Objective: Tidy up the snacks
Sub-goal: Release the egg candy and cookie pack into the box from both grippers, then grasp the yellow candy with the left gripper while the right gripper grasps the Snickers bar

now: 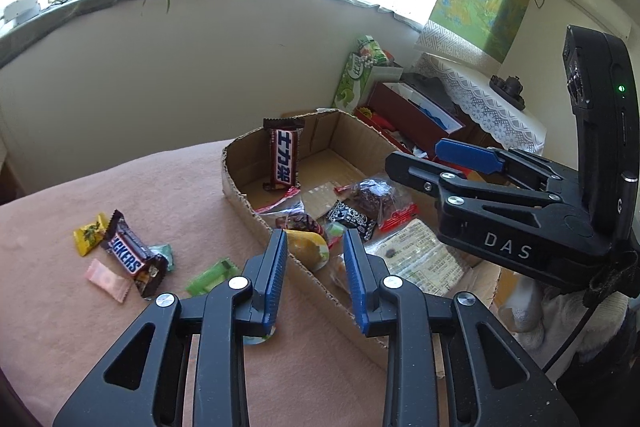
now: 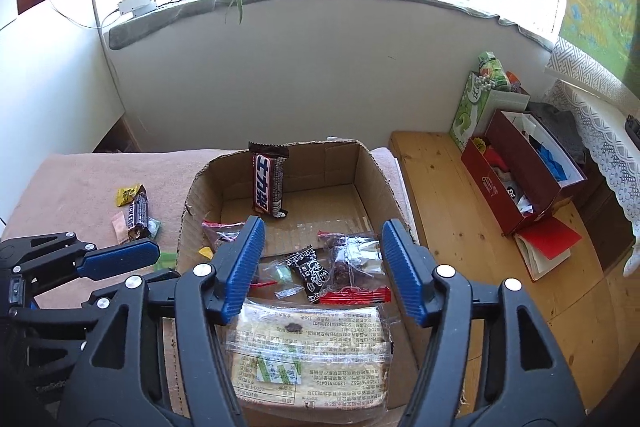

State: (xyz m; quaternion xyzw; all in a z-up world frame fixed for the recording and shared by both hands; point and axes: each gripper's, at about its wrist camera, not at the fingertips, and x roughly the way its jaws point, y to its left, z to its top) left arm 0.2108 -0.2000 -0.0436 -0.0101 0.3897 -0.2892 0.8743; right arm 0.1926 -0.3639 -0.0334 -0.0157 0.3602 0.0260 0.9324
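Both tongs (image 1: pixel 316 251) (image 2: pixel 322 255) apart — empty

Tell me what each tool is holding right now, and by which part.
Nothing is held. The right tool stands open over the cardboard box, empty. The left tool is nearly closed, its pads apart with nothing between them.

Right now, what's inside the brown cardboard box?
Inside the brown cardboard box: an upright chocolate bar, small wrapped candies and a large clear cracker pack. Whatever lies under that pack is hidden.
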